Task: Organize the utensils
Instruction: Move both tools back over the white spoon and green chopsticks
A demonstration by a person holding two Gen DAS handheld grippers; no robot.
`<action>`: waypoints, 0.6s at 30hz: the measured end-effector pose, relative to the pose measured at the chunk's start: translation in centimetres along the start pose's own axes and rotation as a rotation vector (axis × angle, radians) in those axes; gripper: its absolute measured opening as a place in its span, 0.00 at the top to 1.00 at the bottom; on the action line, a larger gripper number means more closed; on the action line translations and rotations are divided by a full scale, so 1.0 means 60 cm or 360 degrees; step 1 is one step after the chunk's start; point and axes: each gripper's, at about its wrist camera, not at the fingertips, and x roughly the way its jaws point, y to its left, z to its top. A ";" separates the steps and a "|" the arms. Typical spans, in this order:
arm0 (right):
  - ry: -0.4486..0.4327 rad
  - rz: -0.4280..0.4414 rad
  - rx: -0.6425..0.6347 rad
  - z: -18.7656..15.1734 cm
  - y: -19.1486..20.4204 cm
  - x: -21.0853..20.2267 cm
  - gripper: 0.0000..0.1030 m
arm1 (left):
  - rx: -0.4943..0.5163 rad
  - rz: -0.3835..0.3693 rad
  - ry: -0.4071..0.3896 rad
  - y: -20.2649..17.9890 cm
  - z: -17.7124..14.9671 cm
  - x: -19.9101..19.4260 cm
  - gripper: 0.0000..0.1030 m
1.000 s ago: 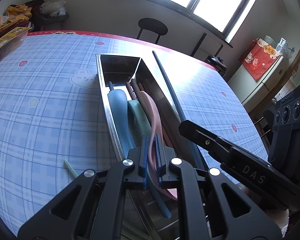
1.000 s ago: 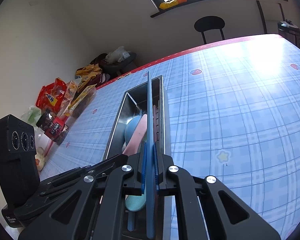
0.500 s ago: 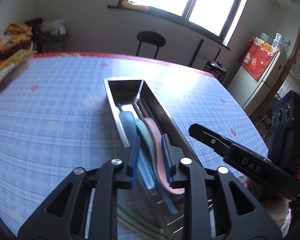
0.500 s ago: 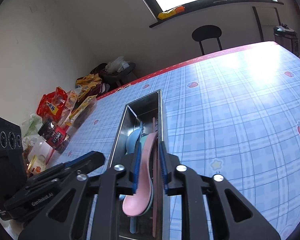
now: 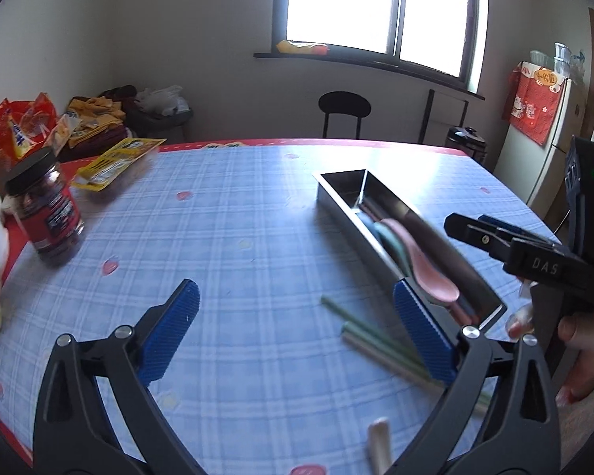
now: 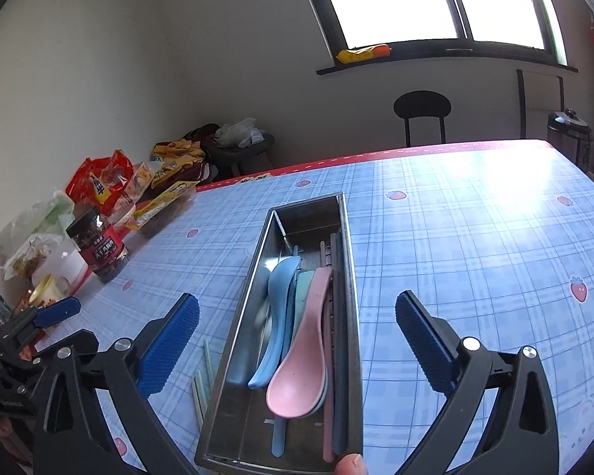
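A long steel tray (image 6: 237, 340) holds a pink spoon (image 6: 297, 380), a blue spoon (image 6: 277, 308), a green one under them, and a dark blue chopstick (image 6: 338, 336) along its right wall. My right gripper (image 6: 297, 308) hangs over the tray's near end, its jaws opening with nothing pressed between the pads. My left gripper (image 5: 295, 304) is left of the tray (image 5: 336, 202), above bare tablecloth; its jaws are also opening and hold nothing. Green chopsticks (image 5: 368, 336) lie on the cloth beside the tray, under the left gripper's right finger. The pink spoon (image 5: 427, 281) shows inside the tray.
A red-labelled jar (image 5: 45, 213) and snack packets (image 5: 115, 162) crowd the table's left edge. A pale stick (image 5: 378, 435) lies near the front. The right gripper (image 5: 479, 229) and a person's hand (image 5: 582, 348) are at the right. A black chair (image 5: 344, 107) stands behind the table.
Both grippers went from shut to wide open. The left let go of the pink spoon and the right let go of the dark blue chopstick; both lie in the tray. The left gripper drew back leftward.
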 end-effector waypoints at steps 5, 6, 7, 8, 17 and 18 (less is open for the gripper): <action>0.0018 -0.0017 -0.0085 -0.015 0.033 -0.004 0.06 | -0.0018 0.0061 0.0004 0.038 -0.039 -0.029 0.06; 0.0024 -0.0020 -0.0102 -0.019 0.039 -0.006 0.06 | -0.0029 0.0062 0.0010 0.045 -0.044 -0.034 0.06; 0.0027 -0.0024 -0.0122 -0.023 0.045 -0.009 0.06 | -0.0041 0.0053 0.0018 0.054 -0.052 -0.041 0.06; 0.0024 -0.0027 -0.0141 -0.028 0.051 -0.014 0.06 | -0.0049 0.0045 0.0021 0.061 -0.058 -0.046 0.06; 0.0053 0.0028 0.0042 -0.086 0.057 -0.067 0.06 | -0.0035 -0.0046 0.0062 0.086 -0.110 -0.082 0.06; 0.0046 0.0021 0.0059 -0.091 0.058 -0.077 0.06 | -0.0027 -0.0052 0.0069 0.085 -0.114 -0.083 0.06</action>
